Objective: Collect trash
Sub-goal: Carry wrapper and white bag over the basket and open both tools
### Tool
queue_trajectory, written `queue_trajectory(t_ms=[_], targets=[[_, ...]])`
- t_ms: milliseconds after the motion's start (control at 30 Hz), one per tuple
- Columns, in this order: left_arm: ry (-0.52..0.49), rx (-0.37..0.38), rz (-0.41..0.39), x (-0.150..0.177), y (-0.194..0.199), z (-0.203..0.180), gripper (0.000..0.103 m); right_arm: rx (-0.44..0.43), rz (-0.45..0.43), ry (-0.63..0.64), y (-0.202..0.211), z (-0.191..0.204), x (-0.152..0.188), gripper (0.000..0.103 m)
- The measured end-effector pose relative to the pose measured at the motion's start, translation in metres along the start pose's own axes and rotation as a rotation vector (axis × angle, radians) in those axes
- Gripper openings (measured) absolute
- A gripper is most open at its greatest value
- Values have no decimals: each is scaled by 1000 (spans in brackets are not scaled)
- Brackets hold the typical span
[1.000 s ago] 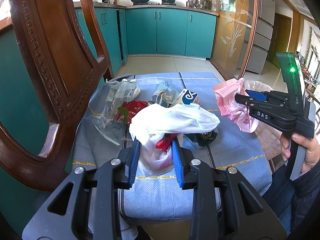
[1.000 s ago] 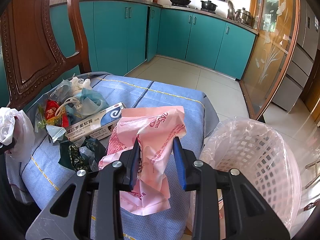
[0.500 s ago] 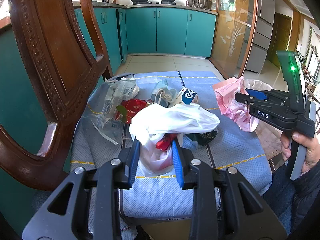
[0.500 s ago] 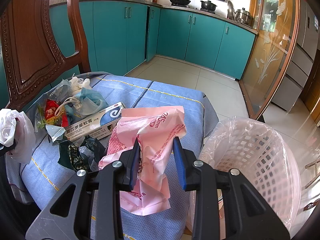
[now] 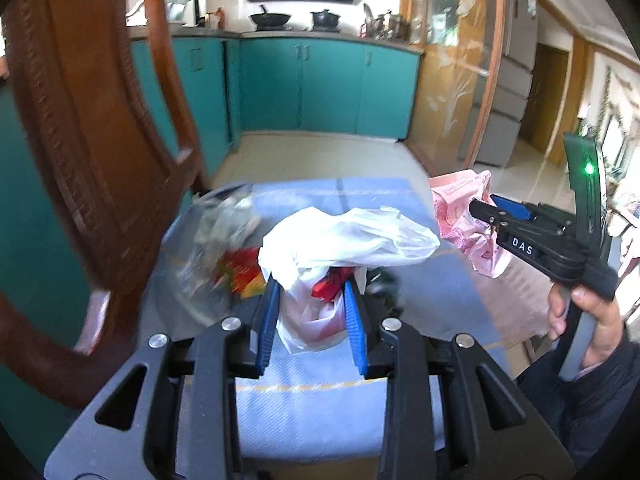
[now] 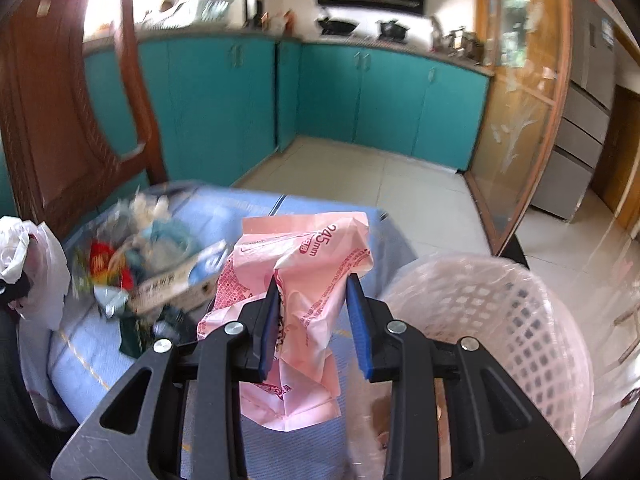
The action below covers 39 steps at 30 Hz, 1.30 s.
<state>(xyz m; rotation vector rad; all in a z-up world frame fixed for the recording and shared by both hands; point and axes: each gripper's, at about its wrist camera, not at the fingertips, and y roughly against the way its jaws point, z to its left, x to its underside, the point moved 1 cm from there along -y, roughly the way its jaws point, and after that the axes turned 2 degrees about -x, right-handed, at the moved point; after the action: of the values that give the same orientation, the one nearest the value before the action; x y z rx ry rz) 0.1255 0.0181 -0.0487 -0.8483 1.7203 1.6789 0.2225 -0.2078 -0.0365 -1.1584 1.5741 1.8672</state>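
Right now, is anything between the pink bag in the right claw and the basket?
Nothing visible. The right claw holds the pink bag over the table's edge, and the basket stands open just to its right, with no object between them.

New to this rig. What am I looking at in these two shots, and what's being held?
No robot: a person holds a two-finger gripper in each hand, each with a fisheye camera looking along its fingers. The left view shows the left gripper closed on a white plastic bag, with the right gripper visible beside it. The right view shows the right gripper closed on a pink plastic bag, next to a pink mesh basket. More trash lies on the blue cloth: wrappers and a cardboard box. The background is motion-blurred.
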Motion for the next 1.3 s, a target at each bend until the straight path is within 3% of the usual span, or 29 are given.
queue_trajectory(t_ms=[100, 167, 400, 500, 600, 667, 733, 867, 933, 1100, 1300], targets=[[-12, 63, -14, -13, -4, -15, 32, 69, -67, -89, 23, -42, -2, 32], [-33, 104, -22, -20, -8, -29, 32, 115, -60, -148, 31, -72, 4, 33], [-124, 268, 16, -36, -44, -97, 32, 263, 105, -336, 26, -154, 45, 33], [-155, 366, 75, -40, -70, -137, 32, 298, 128, -404, 28, -174, 55, 44], [-177, 431, 121, -41, -88, -168, 32, 322, 64, -458, 41, -186, 53, 61], [-194, 480, 140, -37, -95, -190, 39, 343, 6, -506, 51, -195, 52, 67], [-205, 512, 145, -35, -100, -204, 62, 354, -26, -544, 55, -198, 52, 68], [-238, 471, 110, -32, -95, -211, 79, 348, -57, -579, 57, -198, 52, 68], [-258, 388, 75, -33, -91, -204, 84, 350, -61, -559, 52, -191, 50, 68], [-242, 208, 14, -37, -80, -171, 87, 325, -65, -493, 44, -171, 42, 68], [-204, 33, 7, -42, -73, -125, 88, 266, -78, -395, 31, -137, 27, 68]])
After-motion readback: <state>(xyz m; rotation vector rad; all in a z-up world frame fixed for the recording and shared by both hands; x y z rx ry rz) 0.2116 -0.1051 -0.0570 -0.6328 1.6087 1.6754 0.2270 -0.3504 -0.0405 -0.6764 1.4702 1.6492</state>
